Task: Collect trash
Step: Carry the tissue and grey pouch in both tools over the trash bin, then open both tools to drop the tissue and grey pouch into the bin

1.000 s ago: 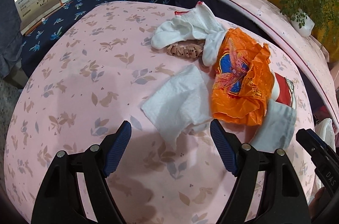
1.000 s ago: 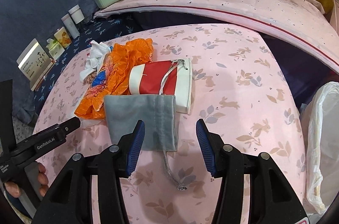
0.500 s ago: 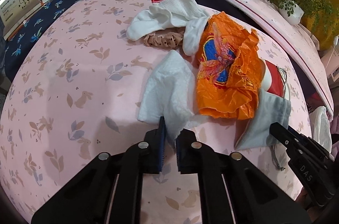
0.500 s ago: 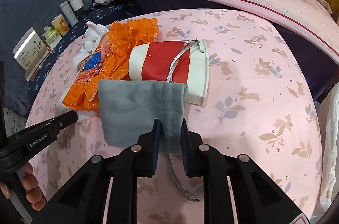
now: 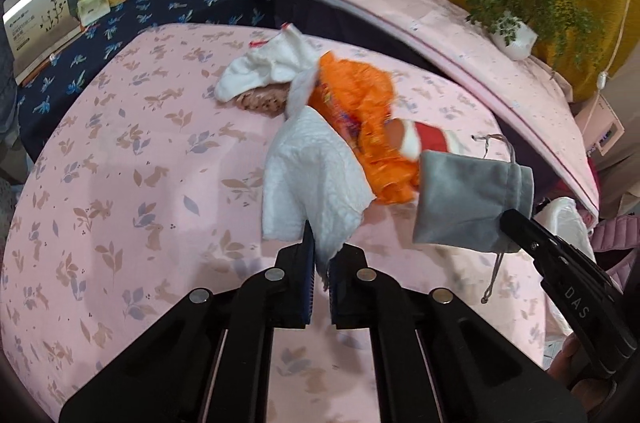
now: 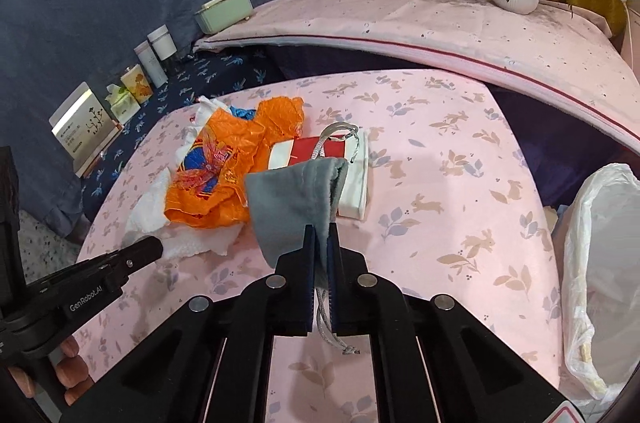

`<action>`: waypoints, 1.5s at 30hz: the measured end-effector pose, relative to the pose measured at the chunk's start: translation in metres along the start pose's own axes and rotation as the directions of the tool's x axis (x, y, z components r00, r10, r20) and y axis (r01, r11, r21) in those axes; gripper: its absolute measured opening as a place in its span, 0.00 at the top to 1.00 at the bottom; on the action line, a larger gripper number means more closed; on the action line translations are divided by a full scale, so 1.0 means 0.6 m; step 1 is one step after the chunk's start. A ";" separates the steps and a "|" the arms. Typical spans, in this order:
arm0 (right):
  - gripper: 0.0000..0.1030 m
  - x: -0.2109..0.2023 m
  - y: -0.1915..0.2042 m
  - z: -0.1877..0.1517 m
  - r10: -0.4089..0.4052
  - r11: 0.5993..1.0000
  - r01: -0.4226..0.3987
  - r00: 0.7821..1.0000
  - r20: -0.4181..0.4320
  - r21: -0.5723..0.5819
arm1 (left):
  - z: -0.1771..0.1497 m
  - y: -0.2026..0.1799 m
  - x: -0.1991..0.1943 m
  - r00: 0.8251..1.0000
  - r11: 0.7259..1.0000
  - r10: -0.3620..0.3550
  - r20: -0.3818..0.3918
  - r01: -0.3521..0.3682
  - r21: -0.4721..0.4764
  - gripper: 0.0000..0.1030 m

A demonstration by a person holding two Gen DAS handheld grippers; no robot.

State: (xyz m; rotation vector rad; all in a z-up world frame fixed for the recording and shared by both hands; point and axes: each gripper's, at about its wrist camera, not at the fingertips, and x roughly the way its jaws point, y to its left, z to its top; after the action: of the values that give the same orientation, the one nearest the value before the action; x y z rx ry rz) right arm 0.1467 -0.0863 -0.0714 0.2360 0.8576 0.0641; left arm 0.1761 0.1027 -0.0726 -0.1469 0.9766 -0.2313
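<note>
The left gripper (image 5: pixel 318 265) is clenching the crumpled white paper towel (image 5: pixel 316 179) at centre frame while the right gripper (image 6: pixel 319 263) is pinching the grey drawstring pouch (image 6: pixel 294 205), both best carried clear towards the white plastic bag (image 6: pixel 600 263) at right.

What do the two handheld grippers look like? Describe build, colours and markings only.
Both are matte black plastic, each with two flat angular arms studded with round silver screws and ending in ribbed blue pads. The left gripper carries white "GenRobot.AI" lettering on its side, read in the right wrist view. The right gripper carries white "DAS" lettering, read in the left wrist view.
</note>
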 end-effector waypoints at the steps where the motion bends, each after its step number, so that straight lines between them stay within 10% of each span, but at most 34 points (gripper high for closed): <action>1: 0.95 -0.011 -0.003 0.002 0.002 1.000 -0.002 1.000 0.013 0.003 | 0.000 -0.011 -0.011 1.000 1.000 -0.008 0.012 0.007 0.011 0.95; 22: 0.95 -0.208 -0.163 0.030 -0.084 0.987 0.047 0.965 0.247 0.154 | 0.010 -0.255 -0.103 0.980 0.959 -0.181 0.086 0.156 0.237 0.95; 45: 0.95 -0.305 -0.439 -0.074 -0.310 0.873 0.180 0.922 0.233 0.453 | -0.066 -0.565 -0.051 0.940 0.813 -0.326 -0.100 0.333 0.478 0.94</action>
State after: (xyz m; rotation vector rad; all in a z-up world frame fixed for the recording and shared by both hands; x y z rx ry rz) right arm -0.0167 -0.3621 -0.0250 0.5291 0.5825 -0.3984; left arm 0.0829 -0.2176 0.0070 0.1556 0.8728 -0.7969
